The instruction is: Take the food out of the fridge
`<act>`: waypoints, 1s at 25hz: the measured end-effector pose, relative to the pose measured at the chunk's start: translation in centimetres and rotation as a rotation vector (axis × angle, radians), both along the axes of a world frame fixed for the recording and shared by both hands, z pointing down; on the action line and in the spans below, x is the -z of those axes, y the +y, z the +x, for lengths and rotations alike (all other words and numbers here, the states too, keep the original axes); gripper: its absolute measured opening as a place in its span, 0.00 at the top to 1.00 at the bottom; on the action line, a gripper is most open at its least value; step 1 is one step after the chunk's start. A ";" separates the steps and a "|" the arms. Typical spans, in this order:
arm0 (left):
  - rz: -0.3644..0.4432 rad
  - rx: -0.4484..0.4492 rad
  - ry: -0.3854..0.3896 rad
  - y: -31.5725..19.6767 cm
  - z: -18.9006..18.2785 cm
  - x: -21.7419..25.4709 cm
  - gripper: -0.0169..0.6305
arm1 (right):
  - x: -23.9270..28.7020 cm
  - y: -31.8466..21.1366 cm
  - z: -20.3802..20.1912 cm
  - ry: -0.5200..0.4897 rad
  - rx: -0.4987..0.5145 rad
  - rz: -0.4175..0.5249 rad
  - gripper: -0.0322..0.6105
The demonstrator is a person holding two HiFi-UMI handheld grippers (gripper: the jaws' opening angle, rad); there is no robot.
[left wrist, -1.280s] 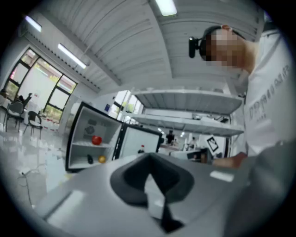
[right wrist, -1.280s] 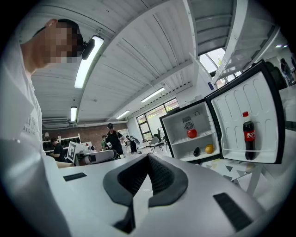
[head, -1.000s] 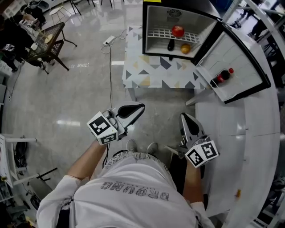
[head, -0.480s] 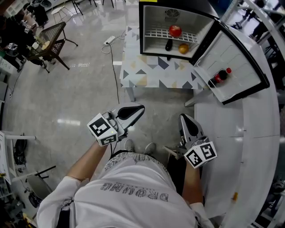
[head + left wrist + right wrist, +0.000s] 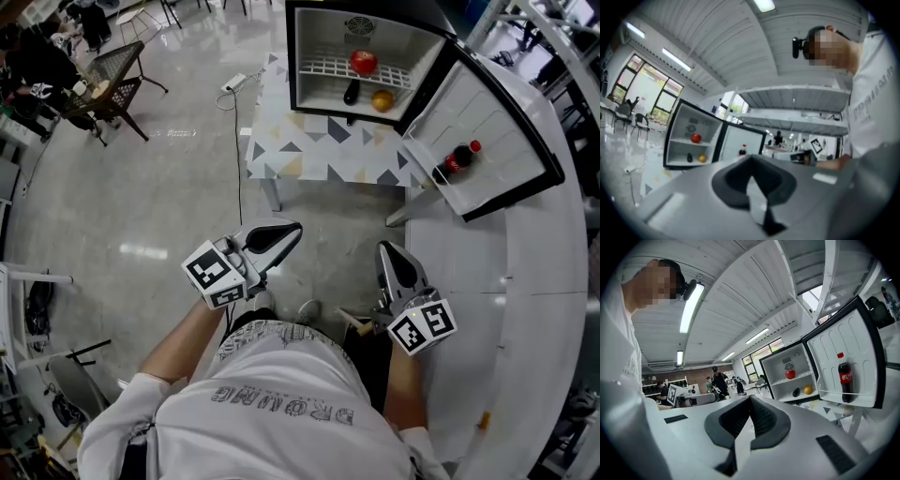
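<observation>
Head view: open black, white-lined fridge (image 5: 323,42) upper centre; left gripper (image 5: 296,228) and right gripper (image 5: 385,247) below, jaws pressed together, empty.

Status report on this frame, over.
Left gripper shut, empty; right gripper shut, empty. Fridge open, red fruit and orange fruit inside. Nothing blocking approach.

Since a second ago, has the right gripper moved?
Yes: the right gripper edged toward the fridge, leaving the yellow mark on the counter farther behind.
</observation>
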State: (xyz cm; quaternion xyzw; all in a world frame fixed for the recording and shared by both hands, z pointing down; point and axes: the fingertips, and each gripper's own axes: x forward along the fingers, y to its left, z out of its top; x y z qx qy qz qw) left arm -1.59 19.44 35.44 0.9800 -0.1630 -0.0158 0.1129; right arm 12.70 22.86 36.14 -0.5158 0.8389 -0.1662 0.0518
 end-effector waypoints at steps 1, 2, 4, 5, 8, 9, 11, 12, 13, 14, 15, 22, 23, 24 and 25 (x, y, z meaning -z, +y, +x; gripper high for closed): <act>0.001 0.002 -0.001 0.2 0.2 0.0 0.96 | 0.0 0.1 0.3 -0.001 0.001 0.001 0.95; 0.003 0.005 -0.003 0.3 0.5 0.0 0.96 | -0.1 0.2 0.6 -0.003 0.002 0.001 0.95; 0.005 0.011 -0.007 0.5 0.8 0.0 0.96 | -0.2 0.3 1.2 -0.006 0.003 0.000 0.95; 0.005 0.015 -0.008 0.5 0.9 0.0 0.96 | -0.3 0.4 1.4 -0.008 0.004 0.000 0.95; 0.007 0.023 -0.010 0.5 1.1 0.0 0.96 | -0.4 0.4 1.7 -0.010 0.008 -0.003 0.95; 0.007 0.025 -0.011 0.4 1.1 0.0 0.96 | -0.4 0.4 1.8 -0.011 0.010 -0.003 0.95; 0.008 0.026 -0.012 0.3 1.2 0.1 0.96 | -0.4 0.2 2.0 -0.012 0.011 -0.002 0.95; 0.009 0.027 -0.013 0.2 1.2 0.0 0.96 | -0.4 0.1 2.0 -0.012 0.011 -0.001 0.95; 0.010 0.028 -0.012 0.1 1.3 0.0 0.96 | -0.5 0.0 2.1 -0.012 0.011 0.000 0.95; 0.010 0.029 -0.012 0.0 1.3 -0.1 0.96 | -0.5 -0.2 2.2 -0.011 0.010 0.000 0.95; 0.010 0.030 -0.010 -0.2 1.3 -0.1 0.96 | -0.5 -0.4 2.3 -0.011 0.009 0.000 0.95; 0.012 0.034 -0.002 -2.5 1.3 -0.4 0.96 | -1.2 -2.4 2.5 -0.006 0.004 -0.015 0.95; 0.012 0.034 -0.003 -3.0 1.2 -0.5 0.96 | -1.4 -2.9 2.6 -0.009 0.003 -0.019 0.95; 0.012 0.033 -0.004 -3.6 1.2 -0.6 0.96 | -1.5 -3.4 2.6 -0.013 0.001 -0.022 0.95; 0.013 0.031 -0.005 -4.2 1.2 -0.7 0.96 | -1.6 -4.0 2.7 -0.019 -0.002 -0.024 0.95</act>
